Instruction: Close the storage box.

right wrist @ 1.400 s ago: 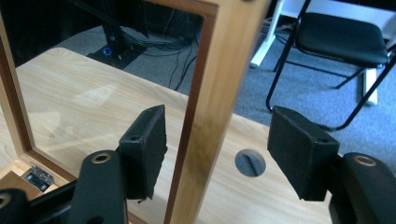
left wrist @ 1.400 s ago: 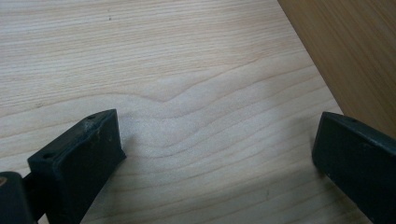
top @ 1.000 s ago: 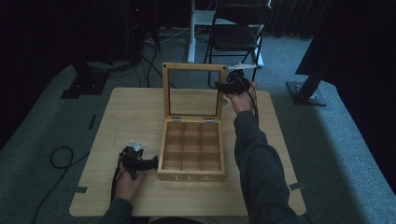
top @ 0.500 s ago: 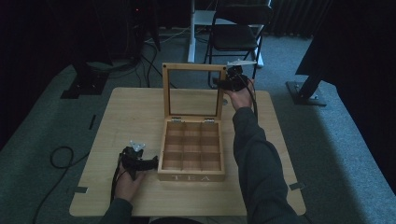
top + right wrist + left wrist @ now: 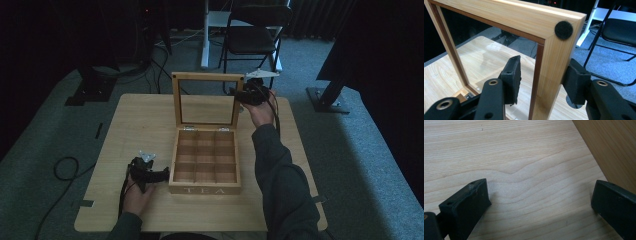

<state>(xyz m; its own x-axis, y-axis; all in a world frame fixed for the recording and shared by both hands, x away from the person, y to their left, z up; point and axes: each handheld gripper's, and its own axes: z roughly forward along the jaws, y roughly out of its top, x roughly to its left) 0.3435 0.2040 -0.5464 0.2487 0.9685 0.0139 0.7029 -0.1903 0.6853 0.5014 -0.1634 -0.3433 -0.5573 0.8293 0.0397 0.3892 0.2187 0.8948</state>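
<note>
At the far right corner of the upright glass-paned lid my right gripper has just been closing, and now its jaws clamp the wooden frame, so the lid is caught but not yet swung down. One tea box sits open mid-table, nine empty compartments showing, while my left gripper rests beside it, jaws apart, holding nothing.

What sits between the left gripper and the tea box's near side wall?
Nothing: bare table lies between the left gripper, jaws open, and the tea box, as the left gripper view shows.
</note>
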